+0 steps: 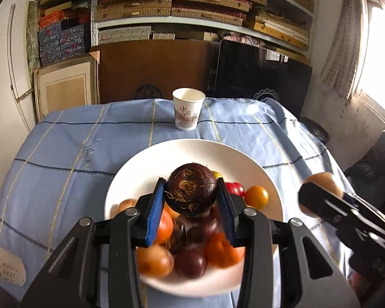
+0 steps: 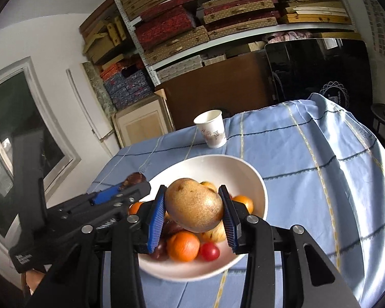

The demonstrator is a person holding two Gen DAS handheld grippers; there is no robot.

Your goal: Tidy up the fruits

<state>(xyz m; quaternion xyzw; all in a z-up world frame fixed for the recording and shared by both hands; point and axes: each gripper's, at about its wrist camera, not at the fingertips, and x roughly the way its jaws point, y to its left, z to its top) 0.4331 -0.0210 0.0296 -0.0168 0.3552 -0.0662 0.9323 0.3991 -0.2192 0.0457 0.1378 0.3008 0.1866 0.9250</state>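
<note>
While both fruits hang above the round white ceramic bowl, each hand-held gripper is clamped on one piece.

Left hand-held gripper: blue pads pressed on either side of a dark purple-brown round fruit with tan markings, held over the bowl's heap of orange, dark purple and small red fruits. Right hand-held gripper: jaws closed on a tan speckled oval fruit, also over the bowl. The bowl sits on the worktop's light blue checked cloth. A white paper cup with printed characters stands upright beyond the bowl, apart from it. Stacked patterned boxes fill the shelves behind.
</note>
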